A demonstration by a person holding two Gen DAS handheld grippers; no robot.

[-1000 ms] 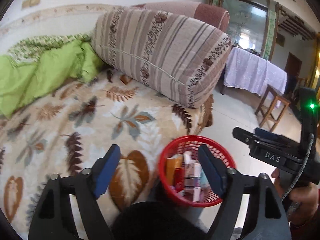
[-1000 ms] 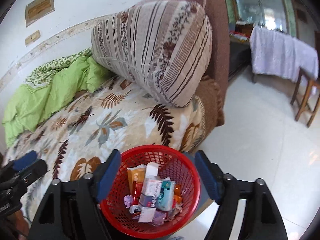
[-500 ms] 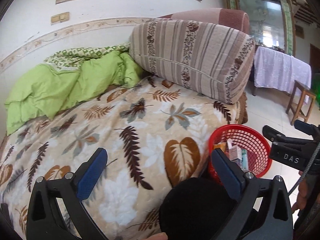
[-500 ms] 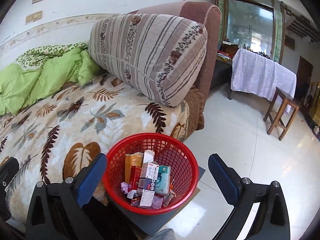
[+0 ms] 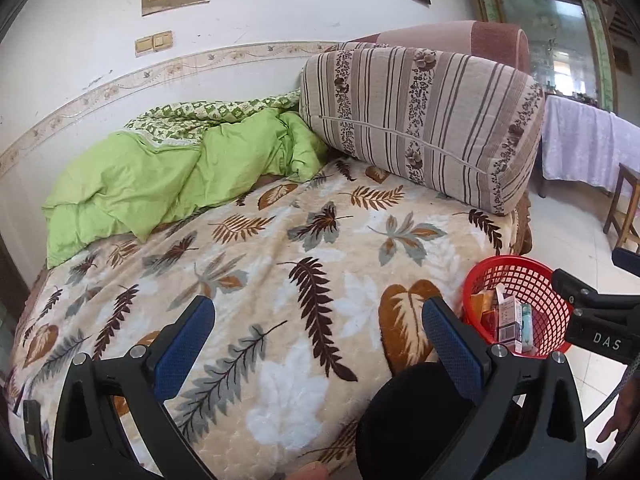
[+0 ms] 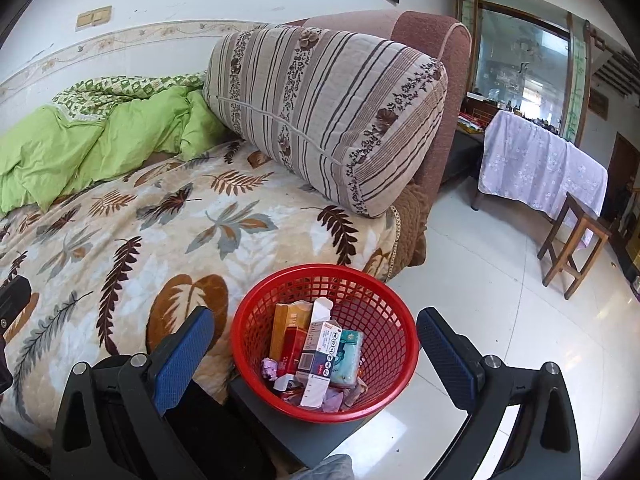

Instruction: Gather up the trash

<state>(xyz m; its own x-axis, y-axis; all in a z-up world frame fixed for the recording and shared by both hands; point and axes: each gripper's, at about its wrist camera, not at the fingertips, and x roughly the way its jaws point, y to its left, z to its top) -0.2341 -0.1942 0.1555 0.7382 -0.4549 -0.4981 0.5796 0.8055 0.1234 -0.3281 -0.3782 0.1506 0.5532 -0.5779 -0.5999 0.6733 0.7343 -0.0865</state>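
left wrist view is looking down close over the leaf-print blanket (image 5: 280, 264), red basket (image 5: 516, 280) at lower right | right wrist view is looking down close on the red basket (image 6: 324, 280) at lower centre, floor at right | 2 views are sharing basket, blanket, striped cushion (image 5: 424, 120)

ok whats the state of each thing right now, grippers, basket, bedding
left gripper: open, empty, over the leaf blanket
right gripper: open, empty, either side of the basket in view
red basket: upright, partly filled with boxes and wrappers
leaf blanket: spread flat on the bed
green quilt: bunched up by the wall
striped cushion: leaning on the headboard
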